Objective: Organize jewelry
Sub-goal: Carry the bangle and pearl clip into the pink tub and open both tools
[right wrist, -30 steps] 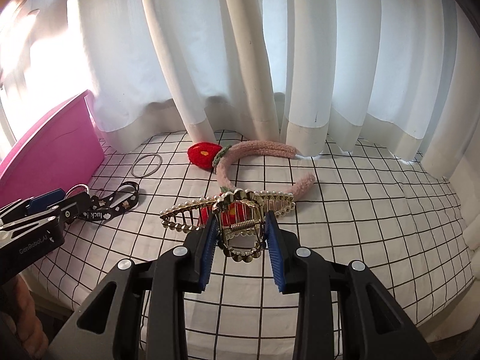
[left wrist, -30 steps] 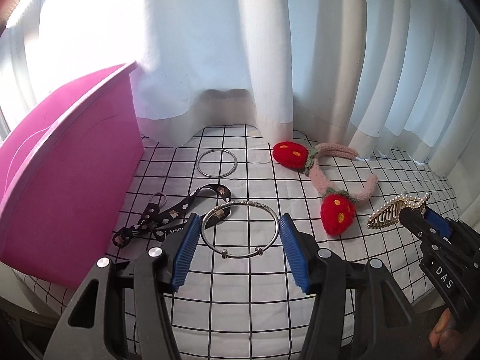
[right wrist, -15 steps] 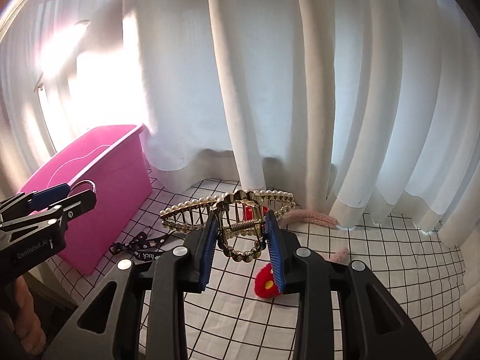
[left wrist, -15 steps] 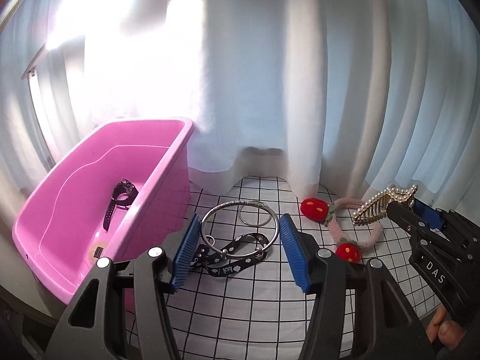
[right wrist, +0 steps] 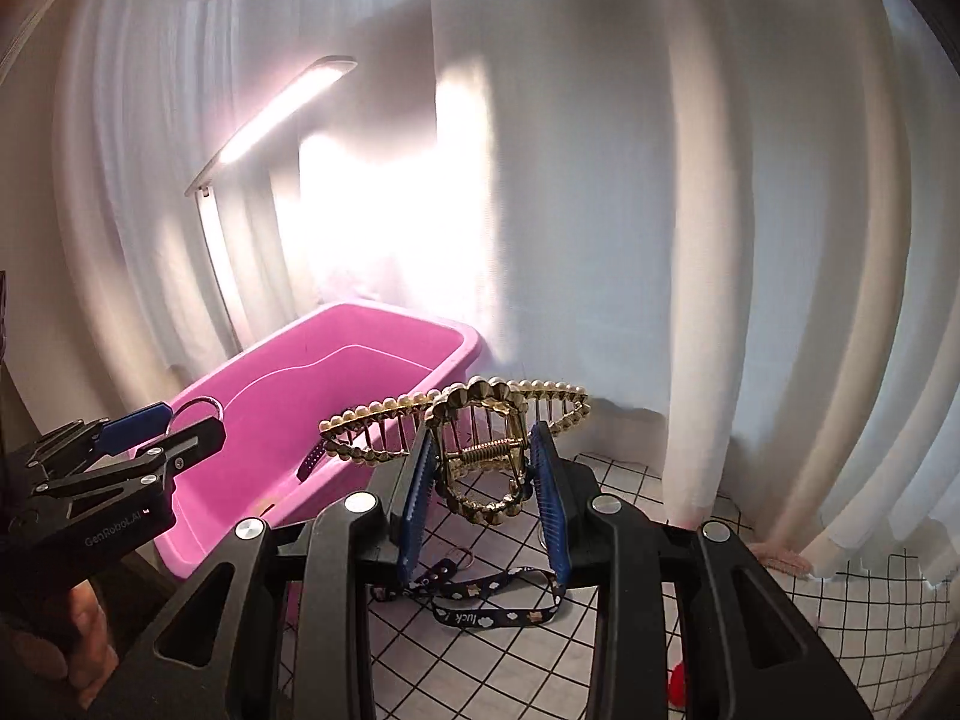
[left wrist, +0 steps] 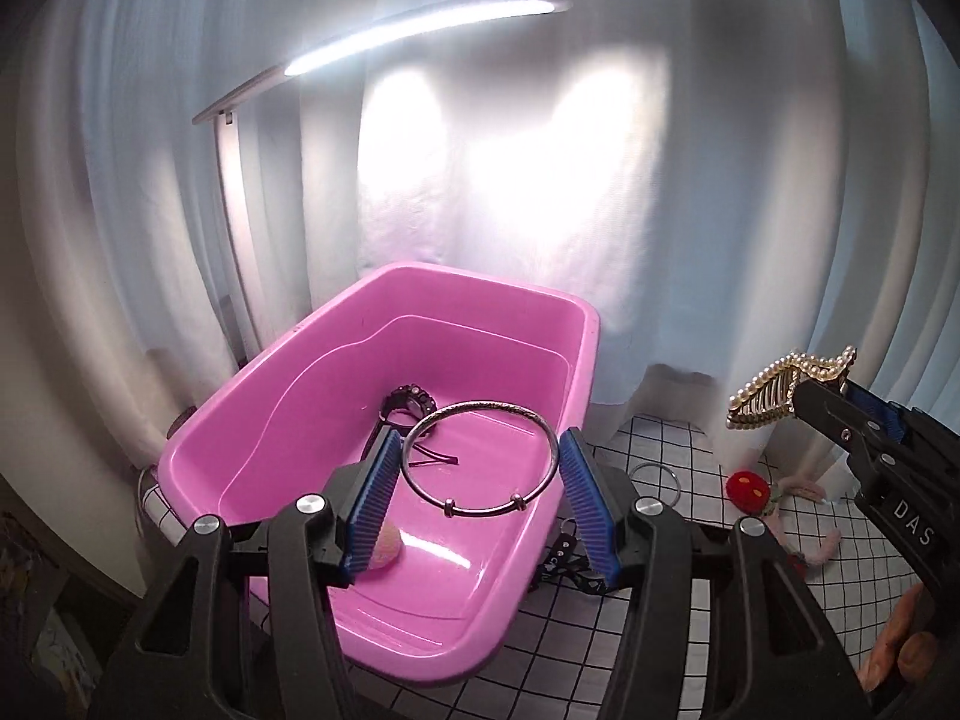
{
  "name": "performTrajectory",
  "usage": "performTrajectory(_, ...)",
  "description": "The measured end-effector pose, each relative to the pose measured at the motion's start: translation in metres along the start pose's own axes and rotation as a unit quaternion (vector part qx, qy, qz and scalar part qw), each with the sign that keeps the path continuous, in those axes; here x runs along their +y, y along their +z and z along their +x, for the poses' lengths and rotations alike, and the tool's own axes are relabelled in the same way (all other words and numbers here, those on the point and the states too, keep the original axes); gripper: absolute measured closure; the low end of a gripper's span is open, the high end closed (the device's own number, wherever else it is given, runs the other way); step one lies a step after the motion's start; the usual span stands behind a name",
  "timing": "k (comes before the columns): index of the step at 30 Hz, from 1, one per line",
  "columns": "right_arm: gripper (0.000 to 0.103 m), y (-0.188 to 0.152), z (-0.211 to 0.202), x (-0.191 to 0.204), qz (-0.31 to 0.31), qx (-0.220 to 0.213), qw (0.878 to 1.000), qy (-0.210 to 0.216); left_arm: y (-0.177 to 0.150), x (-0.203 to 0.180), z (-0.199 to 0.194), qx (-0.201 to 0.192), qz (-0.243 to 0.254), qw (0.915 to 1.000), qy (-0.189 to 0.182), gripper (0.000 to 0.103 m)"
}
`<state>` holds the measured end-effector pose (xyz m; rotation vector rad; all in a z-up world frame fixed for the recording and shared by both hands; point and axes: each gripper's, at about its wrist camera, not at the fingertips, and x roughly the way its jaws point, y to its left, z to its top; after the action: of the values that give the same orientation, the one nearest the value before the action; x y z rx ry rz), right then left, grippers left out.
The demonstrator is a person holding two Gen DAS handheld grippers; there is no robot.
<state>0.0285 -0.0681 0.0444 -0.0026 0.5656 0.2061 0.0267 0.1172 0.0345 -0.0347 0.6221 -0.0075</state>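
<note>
**Pink tub waits under two loaded grippers**

White curtains (left wrist: 510,180) hang behind everything, lit by a long lamp bar (left wrist: 420,24) on a thin stand. Below them lies a white cloth with a black grid (left wrist: 708,600) covering the desk.

On its left part stands the pink plastic tub (left wrist: 414,654). A dark watch (left wrist: 408,405) lies on the tub's floor toward the far wall, and a small pinkish round thing (left wrist: 384,546) lies on the floor nearer us, partly hidden behind a blue pad.

The left gripper (left wrist: 480,480) hangs over the open tub, its fingers clenched on a silver bangle (left wrist: 480,459) that sits flat between the blue pads. The right gripper (right wrist: 483,480) is just beside the tub's right side, above the cloth, its fingers grasping a gold, pearl-edged hair claw (right wrist: 474,438) by its sprung handles, the toothed side pointing away toward the curtain.

On the cloth beside the tub lies a dark printed lanyard (right wrist: 480,600). Further right lies a fluffy pink headband (left wrist: 804,516) with a red strawberry (left wrist: 747,489), and near the tub's corner a plain thin metal ring (left wrist: 654,477) rests flat.
</note>
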Motion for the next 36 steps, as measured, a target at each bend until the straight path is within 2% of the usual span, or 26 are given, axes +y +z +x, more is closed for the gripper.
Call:
performTrajectory(6,0.072,0.019,0.039,0.04,-0.01,0.017,0.998,0.051,0.007,0.041,0.015,-0.004,-0.019,0.999,0.04,0.049)
performTrajectory(10,0.072,0.033,0.064,0.061,-0.022,0.031,0.997,0.068,0.013,0.064,0.026,-0.001,-0.034,0.998,0.052,0.049)
performTrajectory(15,0.072,0.048,0.089,0.085,-0.049,0.042,0.995,0.073,0.018,0.083,0.046,0.009,-0.05,0.9966,0.064,0.049)
performTrajectory(22,0.072,0.059,0.132,0.105,-0.056,0.078,0.992,0.081,0.024,0.1,0.07,0.034,-0.061,0.9946,0.077,0.049)
performTrajectory(36,0.072,0.052,0.189,0.121,-0.056,0.162,0.982,0.078,0.025,0.117,0.108,0.102,-0.076,0.9888,0.078,0.049)
